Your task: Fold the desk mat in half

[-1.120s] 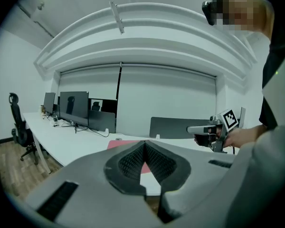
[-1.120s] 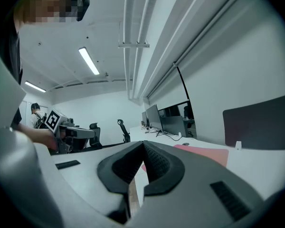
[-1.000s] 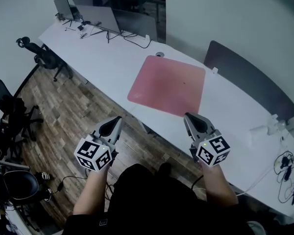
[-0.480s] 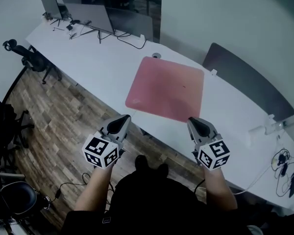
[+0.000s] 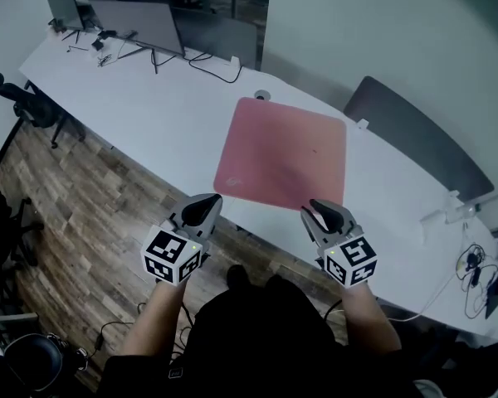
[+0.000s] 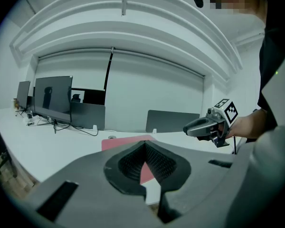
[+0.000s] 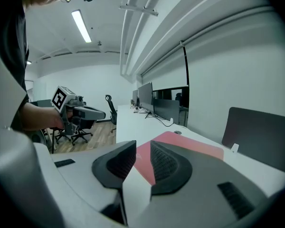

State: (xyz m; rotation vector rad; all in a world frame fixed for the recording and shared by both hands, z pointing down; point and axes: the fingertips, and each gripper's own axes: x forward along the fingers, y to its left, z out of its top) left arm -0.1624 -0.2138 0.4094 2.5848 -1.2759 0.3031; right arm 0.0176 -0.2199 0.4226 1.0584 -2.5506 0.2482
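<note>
A pink desk mat (image 5: pixel 284 154) lies flat on the long white desk (image 5: pixel 166 114); it also shows in the left gripper view (image 6: pixel 126 142) and the right gripper view (image 7: pixel 192 144). My left gripper (image 5: pixel 206 208) hovers just short of the mat's near left corner, shut and empty (image 6: pixel 145 147). My right gripper (image 5: pixel 319 215) hangs at the mat's near right edge. Its jaws have just been opening and stand apart with nothing between them (image 7: pixel 143 156). Each gripper shows in the other's view: the right gripper (image 6: pixel 200 126) and the left gripper (image 7: pixel 87 112).
Monitors (image 5: pixel 137 19) and cables stand at the desk's far left. A dark grey panel (image 5: pixel 415 135) rises behind the desk on the right. More cables (image 5: pixel 480 276) lie at the far right. An office chair (image 5: pixel 17 102) stands on the wooden floor (image 5: pixel 83 214) to the left.
Both grippers have moved forward to the mat's near edge, and the mat now sits closer in view. The right gripper's jaws have opened.
</note>
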